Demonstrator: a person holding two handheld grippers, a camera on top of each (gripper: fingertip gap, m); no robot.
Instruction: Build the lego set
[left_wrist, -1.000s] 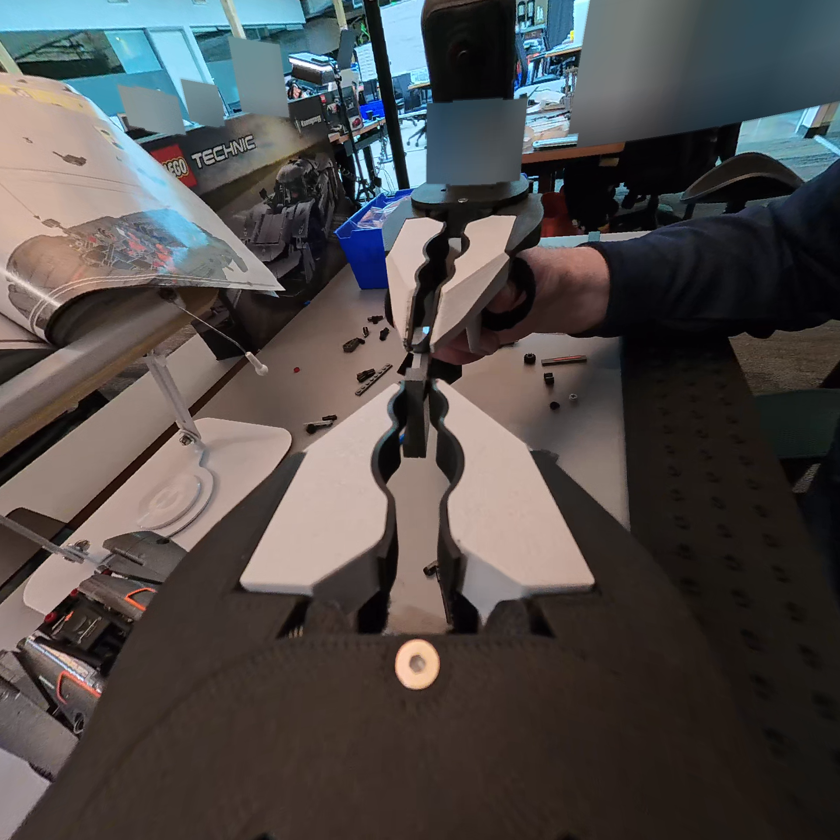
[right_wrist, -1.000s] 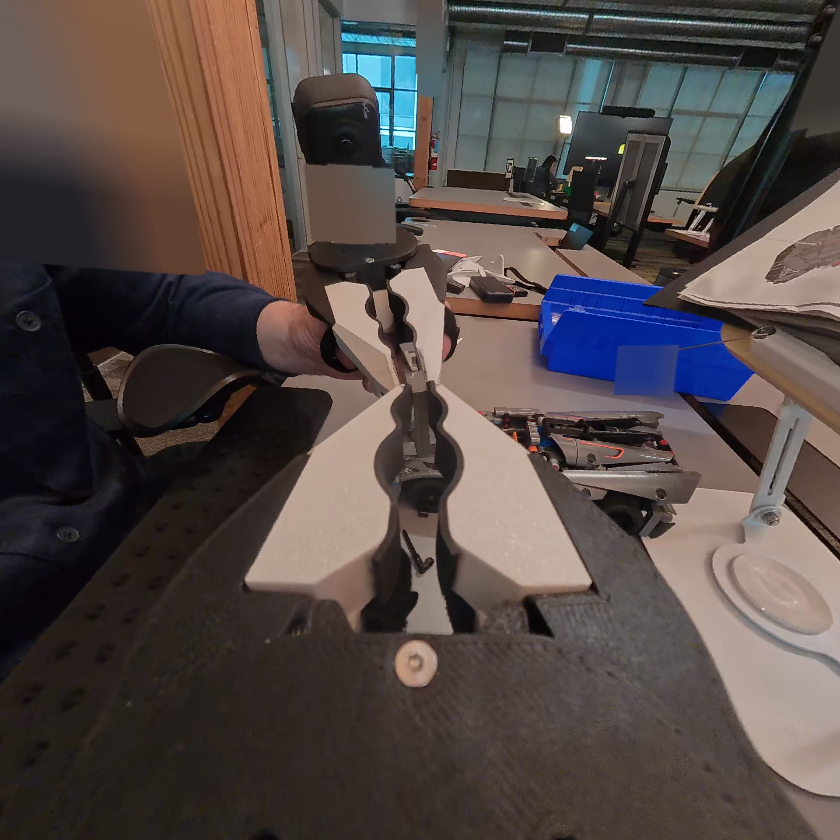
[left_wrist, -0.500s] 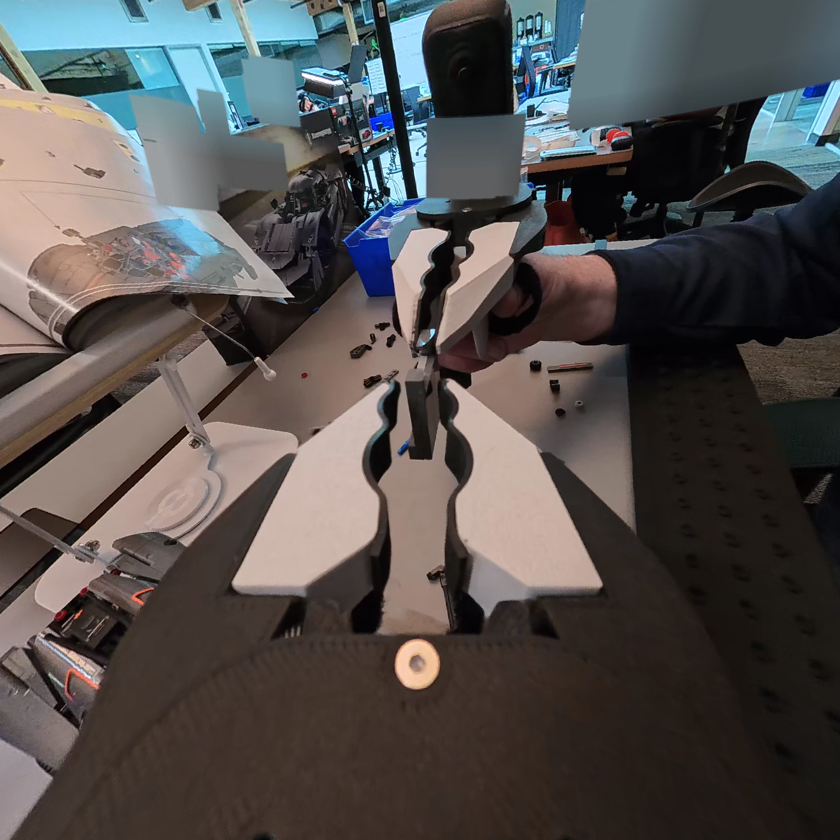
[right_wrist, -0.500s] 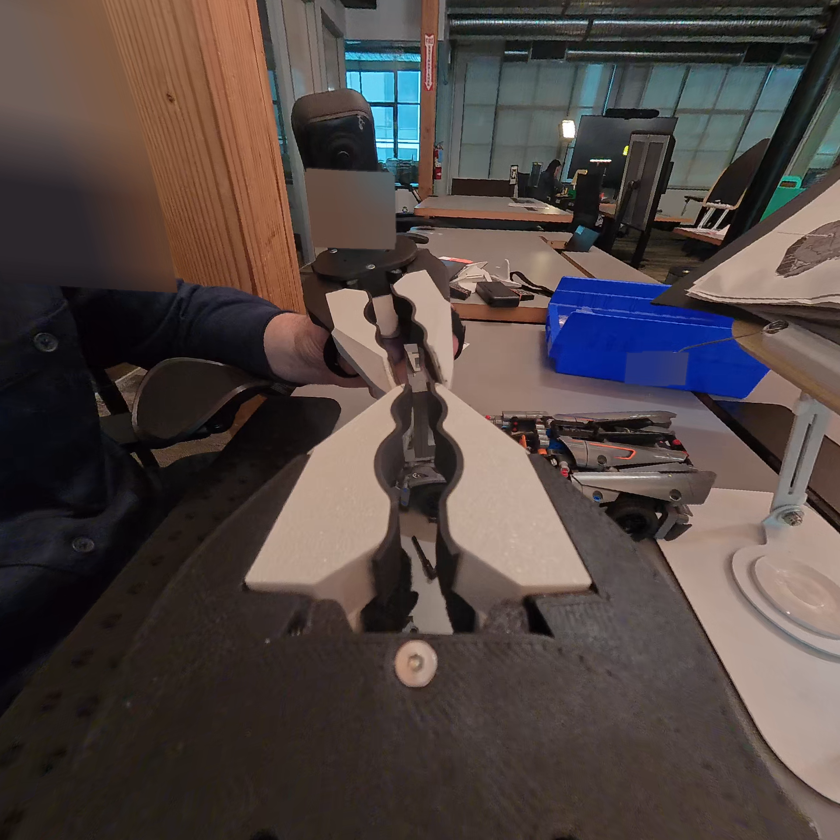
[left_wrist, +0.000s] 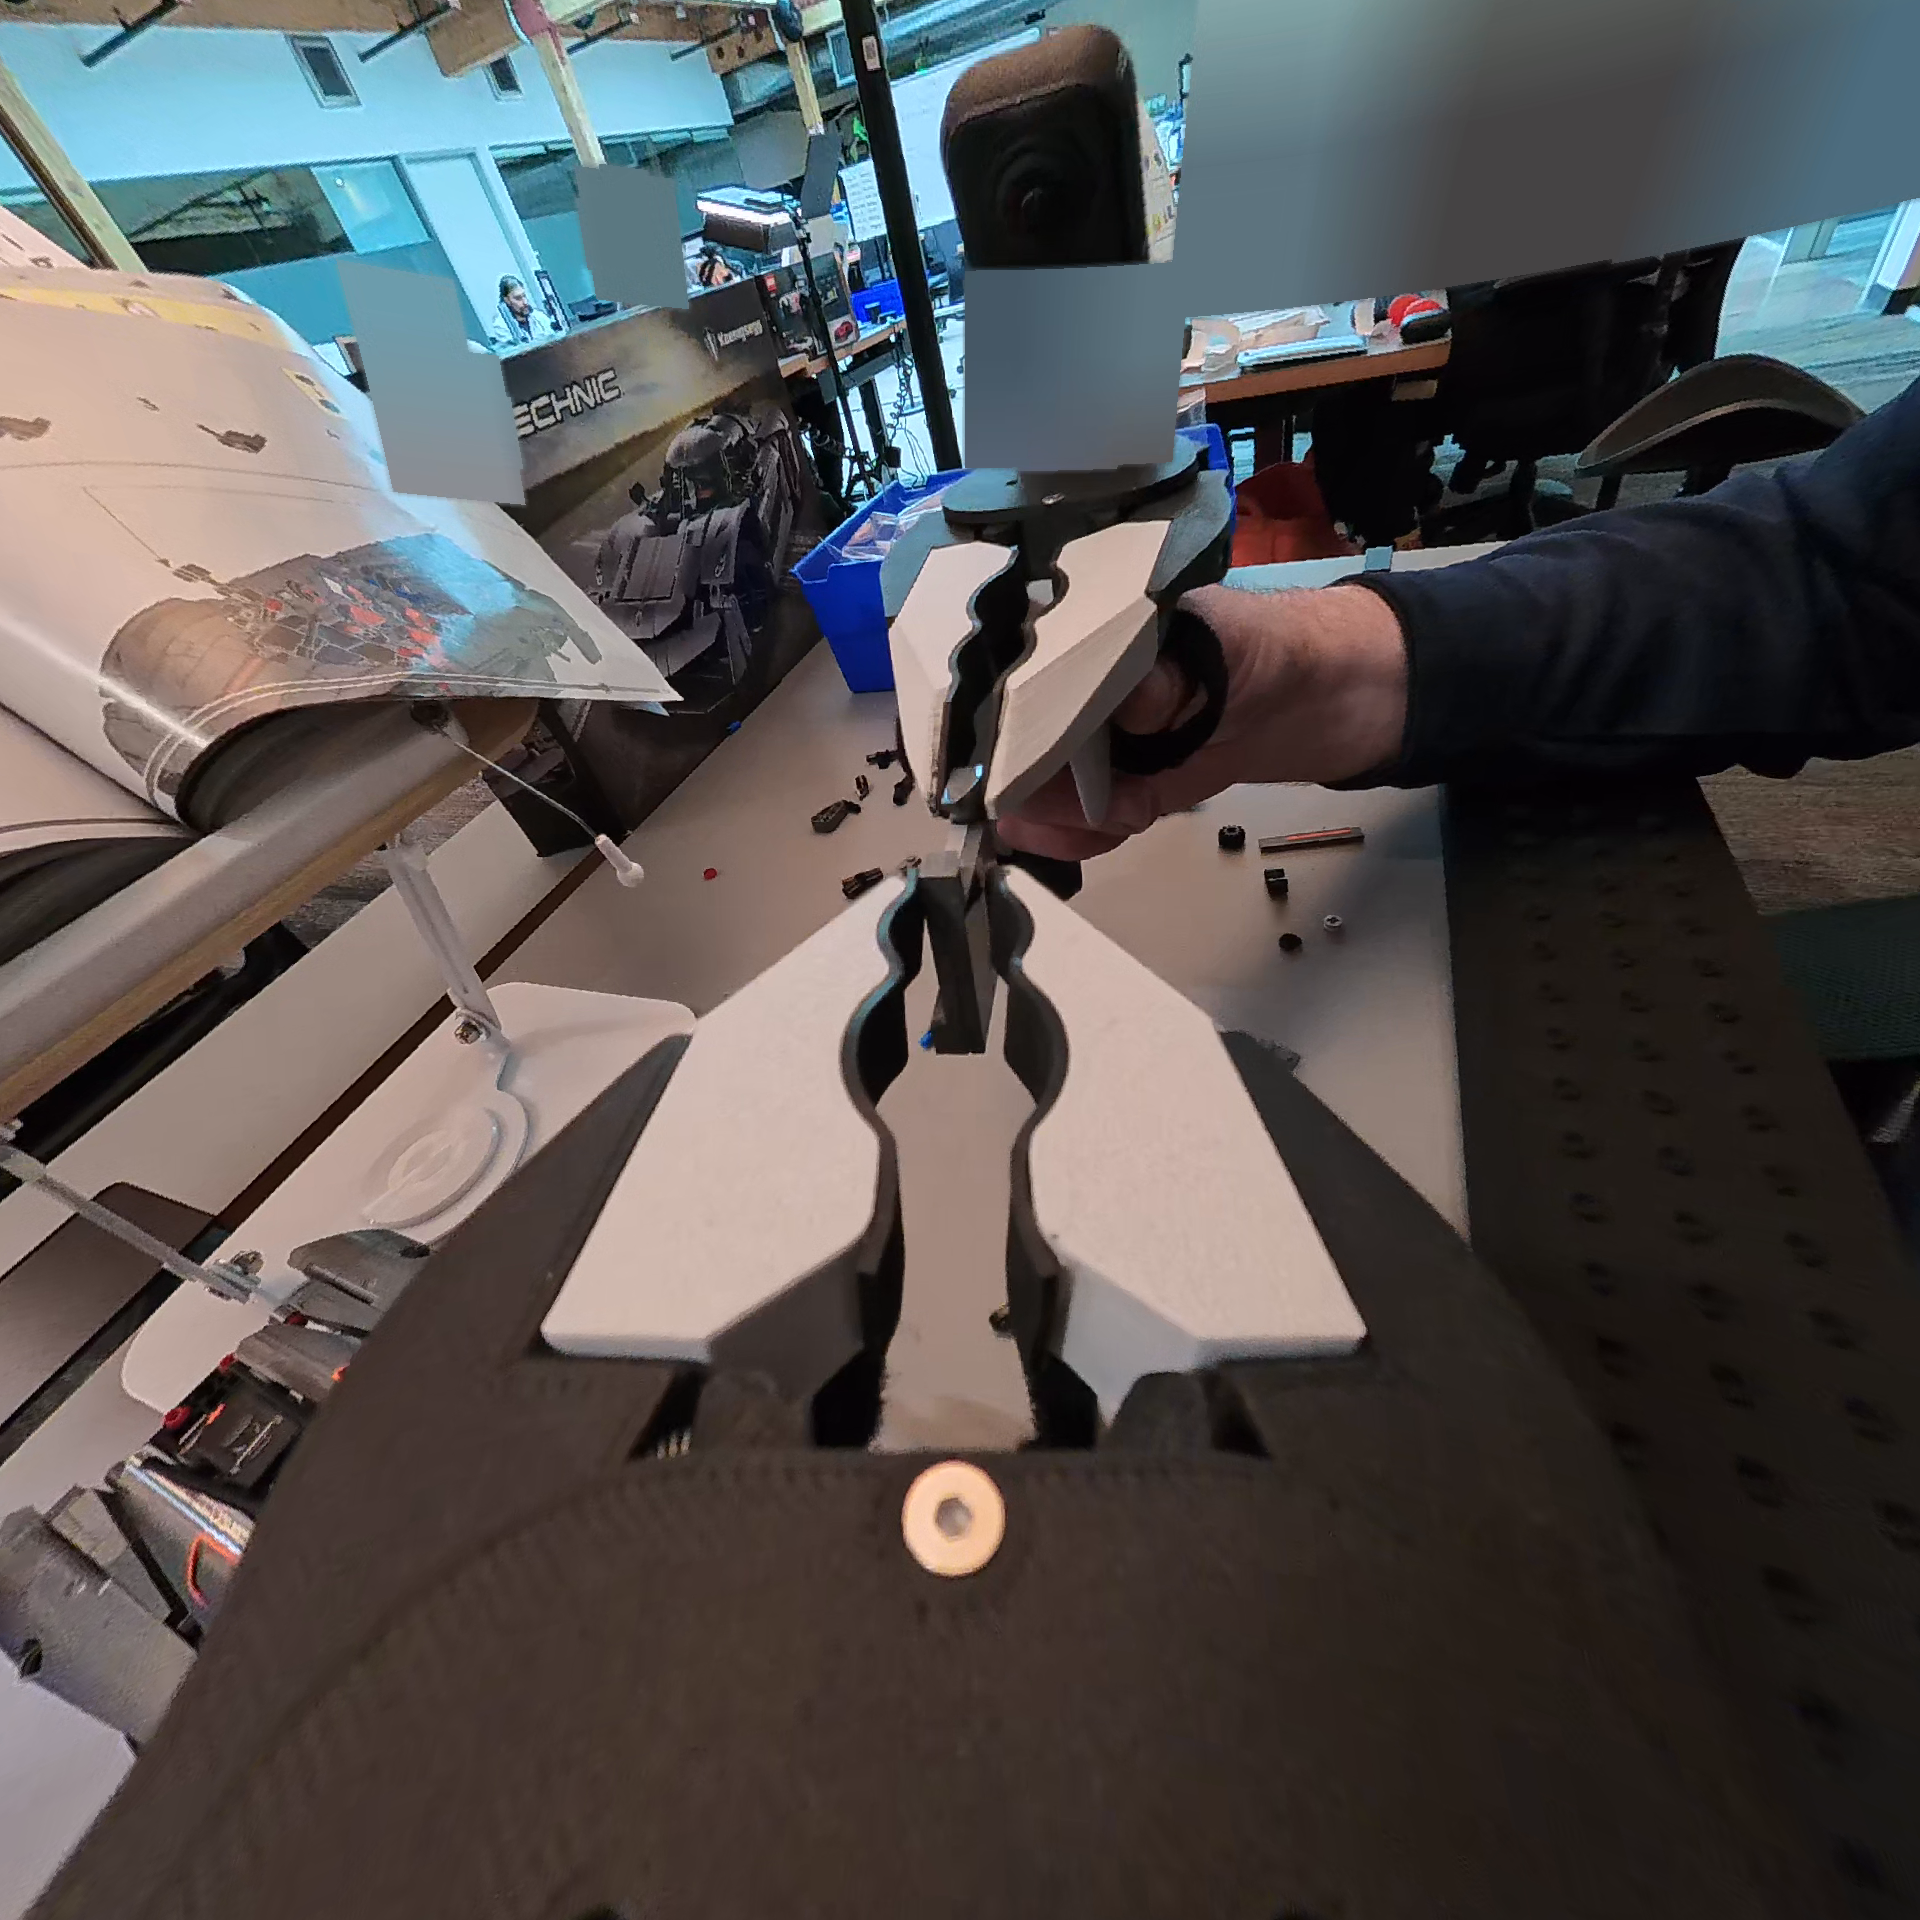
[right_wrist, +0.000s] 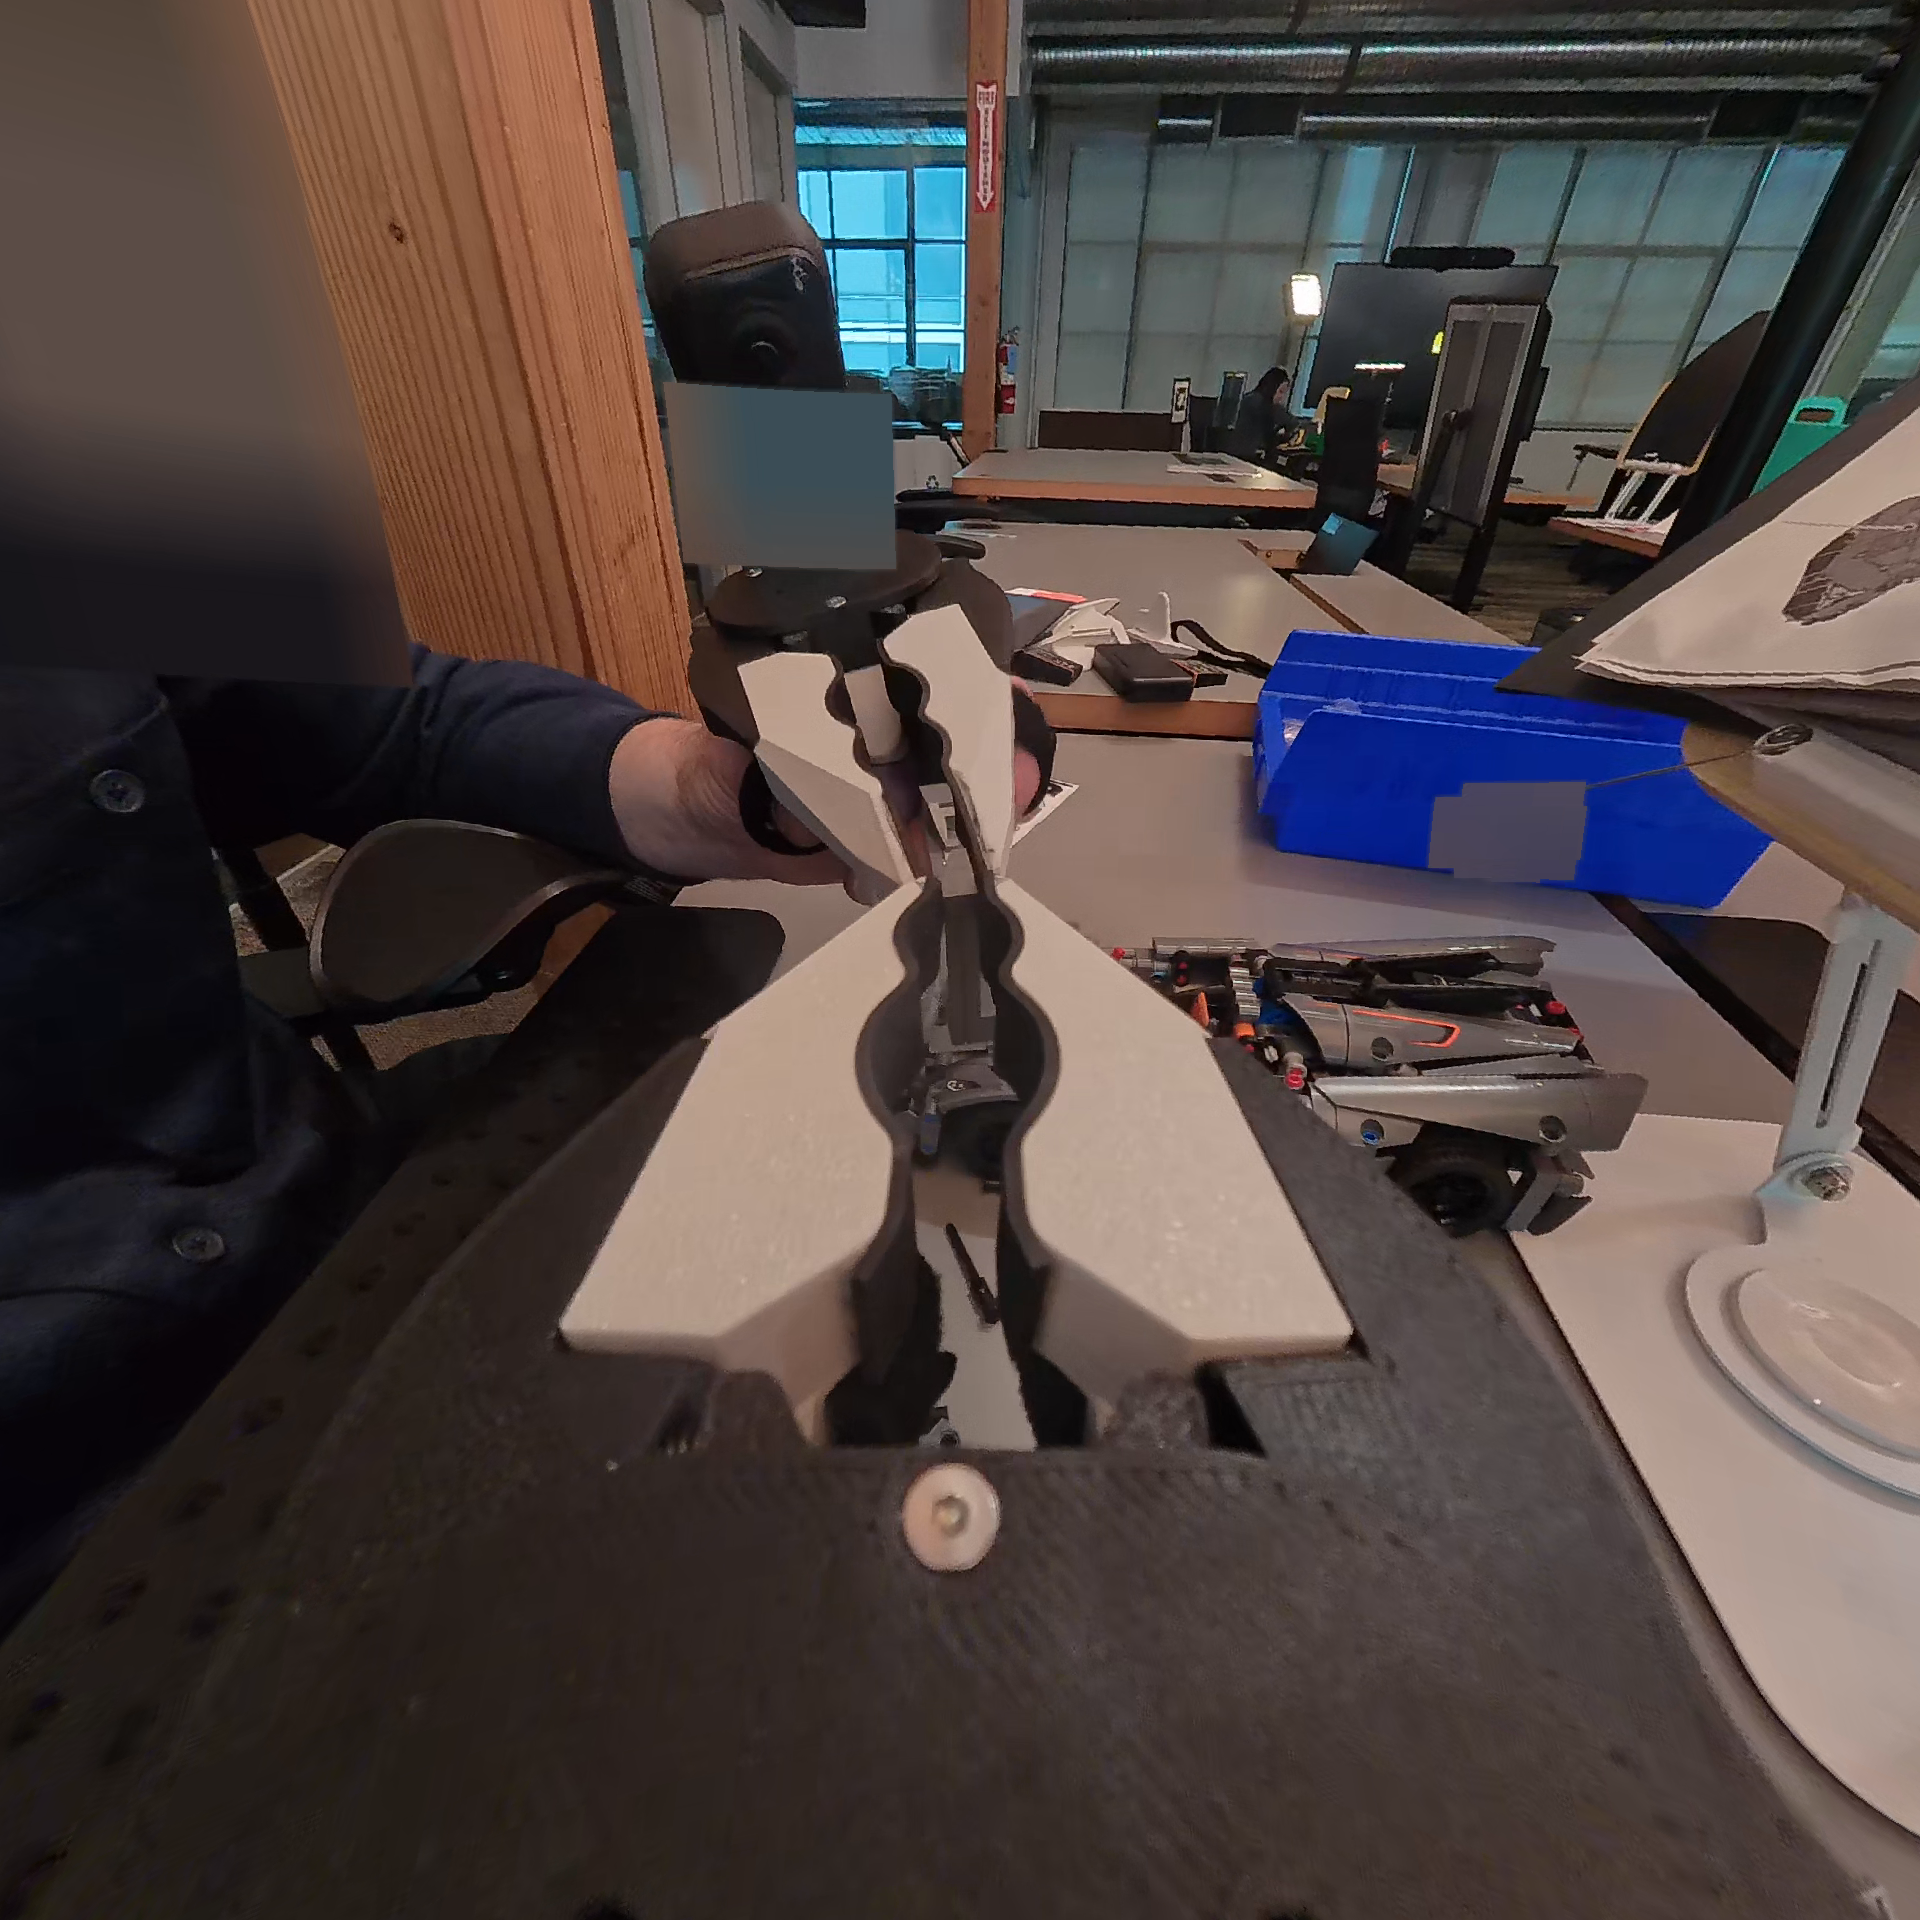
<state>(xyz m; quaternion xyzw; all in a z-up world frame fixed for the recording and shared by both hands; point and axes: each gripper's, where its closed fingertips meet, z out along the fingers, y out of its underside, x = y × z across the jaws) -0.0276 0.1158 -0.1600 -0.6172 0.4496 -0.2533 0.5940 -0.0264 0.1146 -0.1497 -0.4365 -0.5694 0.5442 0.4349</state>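
Two grippers (left_wrist: 954, 894) (right_wrist: 951, 904), one blue bin (right_wrist: 1475, 790), one car model (right_wrist: 1392, 1049).

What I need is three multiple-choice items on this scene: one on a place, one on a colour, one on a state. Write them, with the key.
1. Where is the partly built car?
A) on a shelf
B) on the table
C) on the floor

2. What colour is the bin?
A) red
B) green
C) blue

3. How is the left tool?
A) open and empty
B) shut on a dark lego piece
C) lying flat on the table

Key:
1 B, it sits on the tabletop in front of the bin.
2 C, its walls are blue.
3 B, its fingers pinch the piece, while the right tool grips a grey lego assembly.
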